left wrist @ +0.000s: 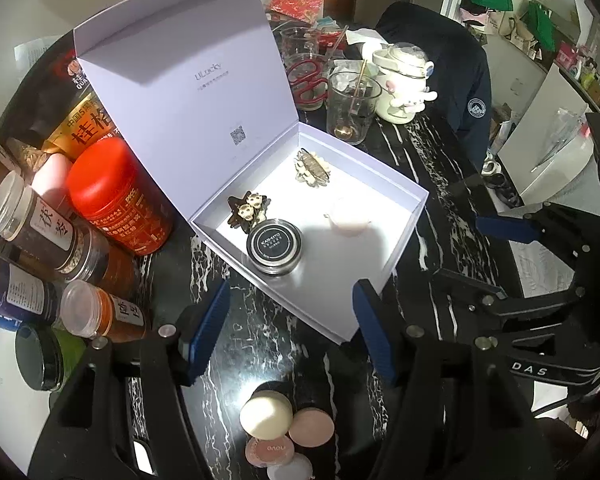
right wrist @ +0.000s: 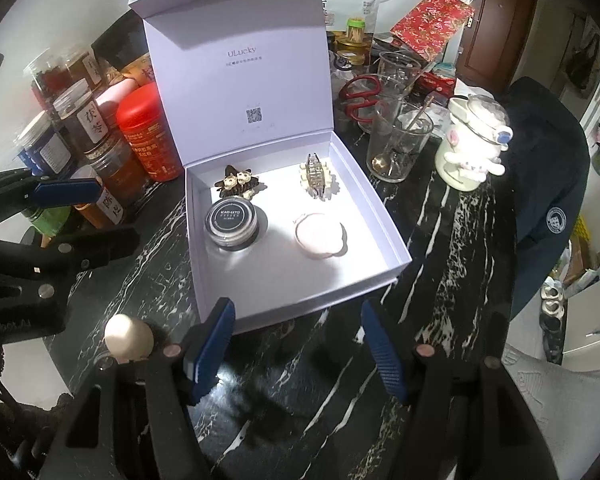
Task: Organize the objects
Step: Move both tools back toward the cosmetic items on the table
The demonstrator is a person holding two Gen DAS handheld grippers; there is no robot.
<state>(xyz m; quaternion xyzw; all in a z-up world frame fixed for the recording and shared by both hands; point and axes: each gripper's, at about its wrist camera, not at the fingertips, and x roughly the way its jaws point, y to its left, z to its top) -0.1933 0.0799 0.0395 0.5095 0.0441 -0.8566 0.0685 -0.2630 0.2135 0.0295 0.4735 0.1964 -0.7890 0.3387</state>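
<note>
An open white gift box (left wrist: 396,268) (right wrist: 384,236) with raised lid sits on the black marble table. Inside lie a black round jar (left wrist: 275,245) (right wrist: 231,221), a dark star-shaped hair clip (left wrist: 247,208) (right wrist: 238,182), a pale claw clip (left wrist: 313,167) (right wrist: 318,176) and a pink round compact (left wrist: 348,218) (right wrist: 319,237). My left gripper (left wrist: 292,332) is open and empty just in front of the box. My right gripper (right wrist: 296,344) is open and empty at the box's near edge. Several small round cosmetic cases (left wrist: 284,428) lie below the left gripper; a cream one (right wrist: 129,338) shows in the right view.
Labelled jars (left wrist: 40,224) and a red tin (left wrist: 116,196) (right wrist: 150,132) crowd the box's left. Glass cups (left wrist: 350,104) (right wrist: 400,144), red scissors (right wrist: 360,94) and a white character mug (left wrist: 402,86) (right wrist: 474,148) stand behind and right. A chair with a dark jacket (right wrist: 548,168) is on the right.
</note>
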